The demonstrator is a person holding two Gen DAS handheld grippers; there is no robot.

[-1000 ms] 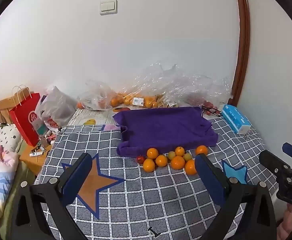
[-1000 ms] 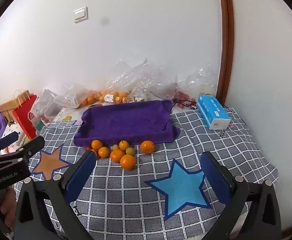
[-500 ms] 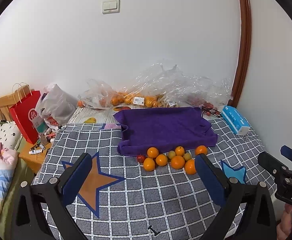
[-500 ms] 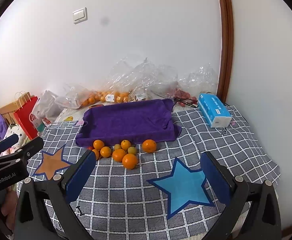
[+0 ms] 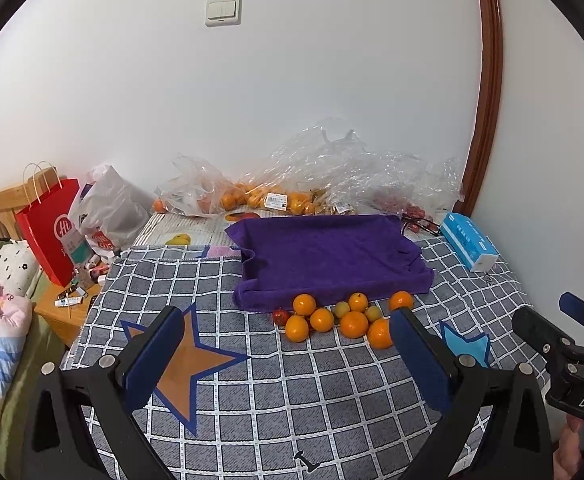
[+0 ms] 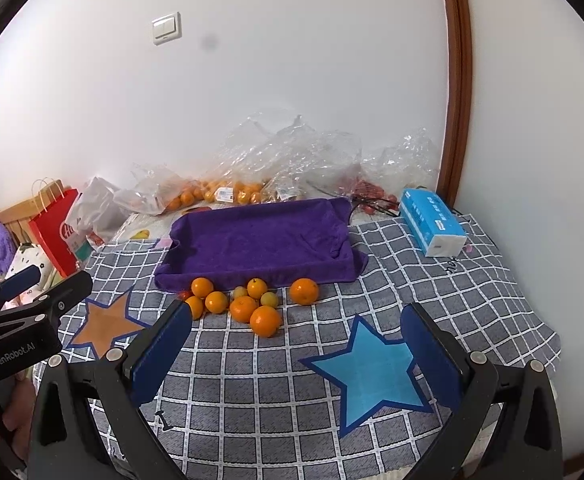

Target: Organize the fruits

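The left gripper (image 5: 284,344) and the right gripper (image 6: 297,340) both stand wide open with nothing between their blue pads, held above the grey checked blanket with star patches (image 6: 252,392). Ahead of them, a cluster of round orange fruits (image 6: 248,304) lies on this blanket, touching the near edge of the purple towel-covered tray (image 6: 260,240), with two small yellow-green fruits (image 6: 270,299) and a small red one (image 5: 280,316) mixed among them. One orange (image 6: 303,291) sits slightly apart, at the right end of the cluster. The tray appears empty, so the sorting seems not yet begun. A good first pick is probably this separate orange or the nearest one (image 6: 266,321), because the fingers can pass on both sides without pushing the neighbours. The gripper should come low, centre the fruit between the pads and close gently, since round fruits roll easily on soft cloth. Behind the tray, clear plastic bags with more oranges (image 5: 260,200) lie by the wall.
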